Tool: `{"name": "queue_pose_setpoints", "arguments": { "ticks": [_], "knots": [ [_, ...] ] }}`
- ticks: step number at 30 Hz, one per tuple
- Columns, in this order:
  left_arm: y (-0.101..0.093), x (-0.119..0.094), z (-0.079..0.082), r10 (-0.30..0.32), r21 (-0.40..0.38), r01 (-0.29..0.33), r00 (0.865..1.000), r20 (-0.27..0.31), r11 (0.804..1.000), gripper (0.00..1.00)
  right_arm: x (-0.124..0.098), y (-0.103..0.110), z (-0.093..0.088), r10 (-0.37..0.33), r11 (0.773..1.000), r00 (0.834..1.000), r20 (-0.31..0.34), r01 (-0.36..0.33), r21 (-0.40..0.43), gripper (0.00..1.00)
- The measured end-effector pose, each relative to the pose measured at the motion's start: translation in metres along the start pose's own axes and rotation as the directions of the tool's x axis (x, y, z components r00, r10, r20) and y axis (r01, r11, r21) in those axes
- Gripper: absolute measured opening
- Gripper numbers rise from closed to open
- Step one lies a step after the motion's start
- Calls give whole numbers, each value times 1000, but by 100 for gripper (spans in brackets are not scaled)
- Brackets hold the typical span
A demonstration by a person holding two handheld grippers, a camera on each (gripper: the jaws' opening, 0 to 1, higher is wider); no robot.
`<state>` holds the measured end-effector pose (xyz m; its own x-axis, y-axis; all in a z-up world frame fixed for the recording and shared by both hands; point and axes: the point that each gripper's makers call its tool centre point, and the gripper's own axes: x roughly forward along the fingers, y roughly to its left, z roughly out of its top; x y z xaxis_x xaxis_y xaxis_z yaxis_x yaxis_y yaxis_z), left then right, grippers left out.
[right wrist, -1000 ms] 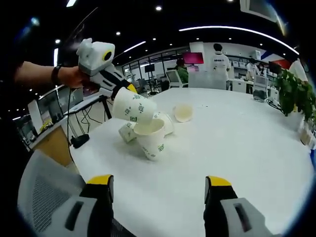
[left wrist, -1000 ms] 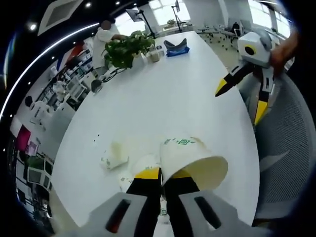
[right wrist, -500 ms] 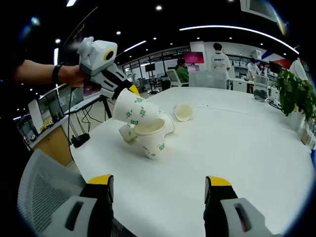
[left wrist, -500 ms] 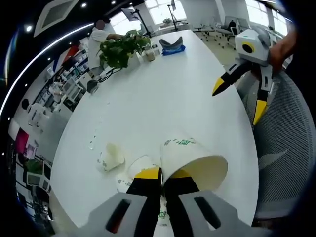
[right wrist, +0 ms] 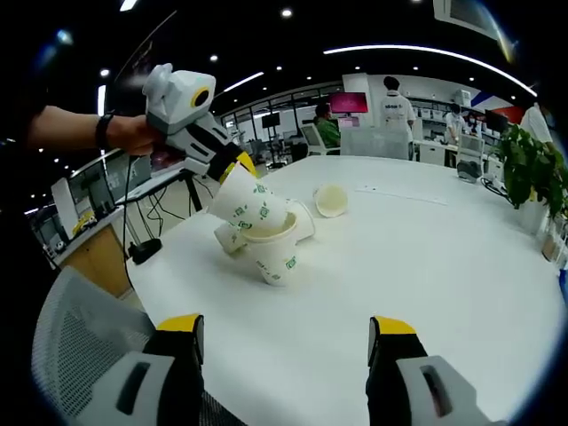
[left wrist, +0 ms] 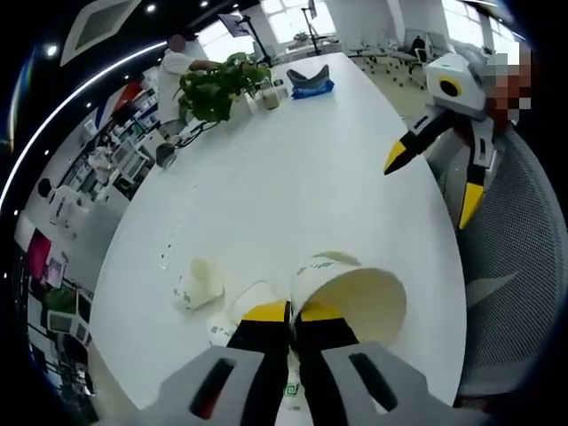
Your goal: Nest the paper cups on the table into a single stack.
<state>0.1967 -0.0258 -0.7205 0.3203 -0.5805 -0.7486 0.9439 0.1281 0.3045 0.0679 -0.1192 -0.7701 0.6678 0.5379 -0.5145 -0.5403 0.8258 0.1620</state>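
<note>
My left gripper is shut on the rim of a white paper cup with green print, whose mouth faces the camera. In the right gripper view the left gripper holds this cup tilted, its base dipping into an upright cup on the white table. Three more cups lie on their sides: one just behind, one to the left, one farther back. My right gripper hangs open over the near table edge, holding nothing; it also shows as the right gripper.
A potted plant and a dark blue object stand at the table's far end. A grey mesh chair sits at the table edge below the right gripper. People stand at desks beyond the table.
The left gripper has brought its cup down and tipped it more upright, so its base now enters the standing cup. The right gripper has stayed put and open.
</note>
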Motion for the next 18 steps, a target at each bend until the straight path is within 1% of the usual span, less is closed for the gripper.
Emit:
{"name": "queue_pose_setpoints", "arguments": {
  "ticks": [8,12,18],
  "knots": [
    [-2,4,8,-1,3,1,1000,8,1000,1,0,-1,0,-4,1000,1000,0,4,-1,76],
    [-2,6,9,2,6,-2,1000,6,1000,2,0,-2,0,-5,1000,1000,0,5,0,76],
    [-1,8,12,19,-7,-19,1000,12,1000,3,0,-1,0,-3,1000,1000,1,3,-2,76]
  ]
}}
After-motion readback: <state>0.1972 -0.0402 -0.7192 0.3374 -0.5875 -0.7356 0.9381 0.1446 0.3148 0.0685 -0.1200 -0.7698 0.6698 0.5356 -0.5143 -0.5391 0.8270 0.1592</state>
